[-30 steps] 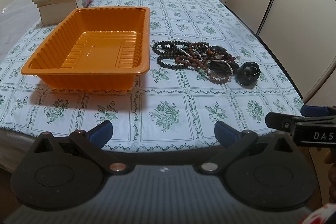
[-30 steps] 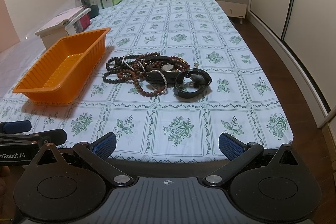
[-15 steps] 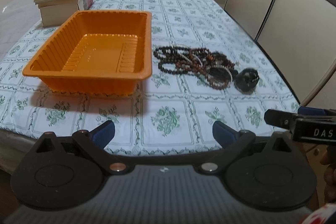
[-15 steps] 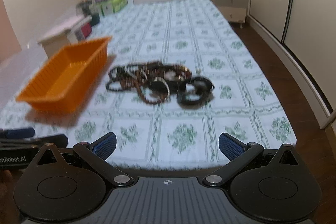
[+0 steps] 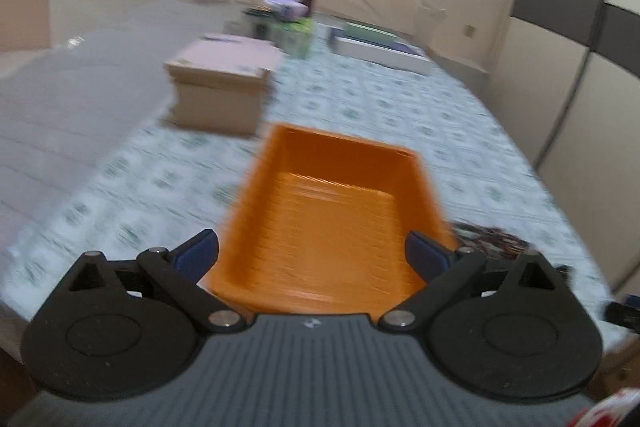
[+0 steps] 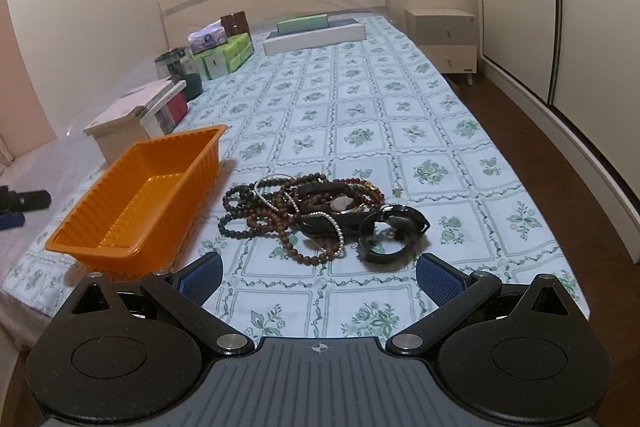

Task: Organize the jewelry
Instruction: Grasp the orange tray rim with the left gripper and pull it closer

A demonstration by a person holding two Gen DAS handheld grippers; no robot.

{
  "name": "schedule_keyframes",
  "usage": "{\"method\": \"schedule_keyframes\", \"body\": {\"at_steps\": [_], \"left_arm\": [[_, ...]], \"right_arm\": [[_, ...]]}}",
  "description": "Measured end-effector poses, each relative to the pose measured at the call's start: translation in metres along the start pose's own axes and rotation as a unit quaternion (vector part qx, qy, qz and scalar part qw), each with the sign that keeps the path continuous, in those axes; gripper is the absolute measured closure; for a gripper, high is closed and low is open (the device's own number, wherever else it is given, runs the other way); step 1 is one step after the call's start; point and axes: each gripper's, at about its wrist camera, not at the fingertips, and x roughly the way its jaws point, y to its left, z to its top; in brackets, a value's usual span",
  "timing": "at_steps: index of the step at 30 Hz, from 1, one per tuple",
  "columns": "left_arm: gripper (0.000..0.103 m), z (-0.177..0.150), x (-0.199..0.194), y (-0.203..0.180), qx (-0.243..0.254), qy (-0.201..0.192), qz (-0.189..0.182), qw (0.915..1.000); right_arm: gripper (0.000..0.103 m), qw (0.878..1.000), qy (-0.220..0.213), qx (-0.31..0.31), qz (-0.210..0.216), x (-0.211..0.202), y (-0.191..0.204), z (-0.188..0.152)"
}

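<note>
Each tool is black — round discs, silver screws, ribbed grey body — with blue pads.

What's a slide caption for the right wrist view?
Open right hand-held gripper faces a tangled jewelry pile beside an empty orange tray on the floral tablecloth.

Stacked boxes, tissue packs and a flat white box on the floral cloth.
</note>
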Motion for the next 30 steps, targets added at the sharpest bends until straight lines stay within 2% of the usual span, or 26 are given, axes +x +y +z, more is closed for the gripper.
{"method": "schedule_keyframes", "body": {"at_steps": [2,3,8,13,15,18,24,30], "left_arm": [[0.008,0.005,0.015,0.018,0.013,0.0,0.019,0.9997],[0.014,0.006,0.022,0.026,0.016,0.006,0.02,0.9997],[0.041,-0.002,0.068,0.052,0.01,0.055,-0.005,0.9984],[0.055,-0.012,0.093,0.061,0.002,0.082,-0.044,0.9957],[0.07,-0.013,0.097,0.063,-0.004,0.091,-0.052,0.9945],[0.078,-0.014,0.102,0.064,0.0,0.106,-0.055,0.9928],[0.085,-0.012,0.106,0.06,0.011,0.127,-0.047,0.9908],[0.088,-0.013,0.112,0.057,0.017,0.147,-0.042,0.9881]], "right_arm": [[0.0,1.0,0.004,0.0,-0.003,0.005,0.001,0.0],[0.0,1.0,0.006,0.0,-0.004,0.008,0.001,0.0],[0.0,1.0,0.02,0.002,-0.014,0.019,0.002,-0.003],[0.0,0.999,0.024,0.002,-0.021,0.024,0.002,-0.003],[0.0,0.999,0.025,0.003,-0.024,0.027,0.003,-0.002],[0.0,0.999,0.026,0.007,-0.026,0.032,0.003,-0.001],[0.0,0.999,0.031,0.011,-0.024,0.038,0.001,-0.001],[0.0,0.999,0.028,0.018,-0.025,0.039,-0.005,0.0]]}}
